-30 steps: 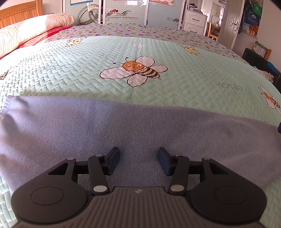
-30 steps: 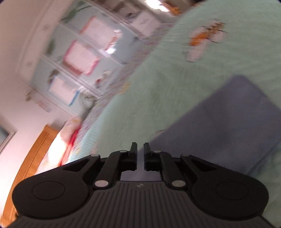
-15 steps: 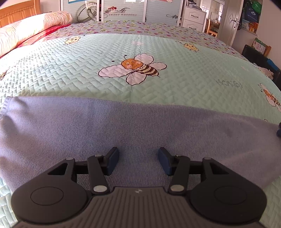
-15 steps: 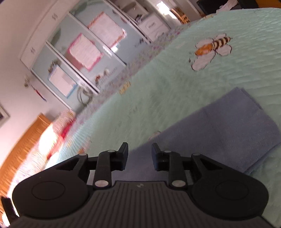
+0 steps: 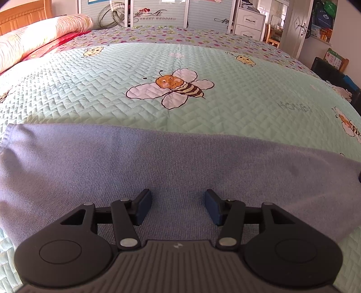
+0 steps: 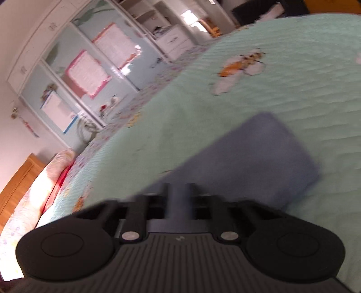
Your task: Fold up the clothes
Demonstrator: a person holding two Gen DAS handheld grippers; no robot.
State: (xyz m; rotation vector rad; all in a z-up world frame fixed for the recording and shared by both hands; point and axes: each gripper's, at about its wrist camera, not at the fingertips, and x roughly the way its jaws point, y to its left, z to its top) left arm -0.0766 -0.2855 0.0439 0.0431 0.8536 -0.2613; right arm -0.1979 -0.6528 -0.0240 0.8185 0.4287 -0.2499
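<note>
A blue-grey cloth (image 5: 158, 162) lies flat as a wide band across the near part of the bed. My left gripper (image 5: 178, 208) sits low over its near edge, open, with only the flat cloth showing below the gap between its blue pads. In the blurred right wrist view the same cloth (image 6: 259, 153) runs away to the right as a folded rectangle. My right gripper (image 6: 178, 191) is at its near end, jaws closed to a narrow gap with a strip of blue cloth between them.
The mint quilted bedspread (image 5: 203, 63) with bee prints covers the bed. Pink pillows (image 5: 45, 29) and a wooden headboard (image 5: 22, 15) are at the far left. A wardrobe (image 5: 158, 13) and drawers (image 5: 250, 22) stand behind, and dark furniture (image 5: 334, 72) stands off the right edge.
The right gripper opened, then closed onto the near end of the cloth as it moved and tilted. The left gripper and the cloth under it stayed put.
</note>
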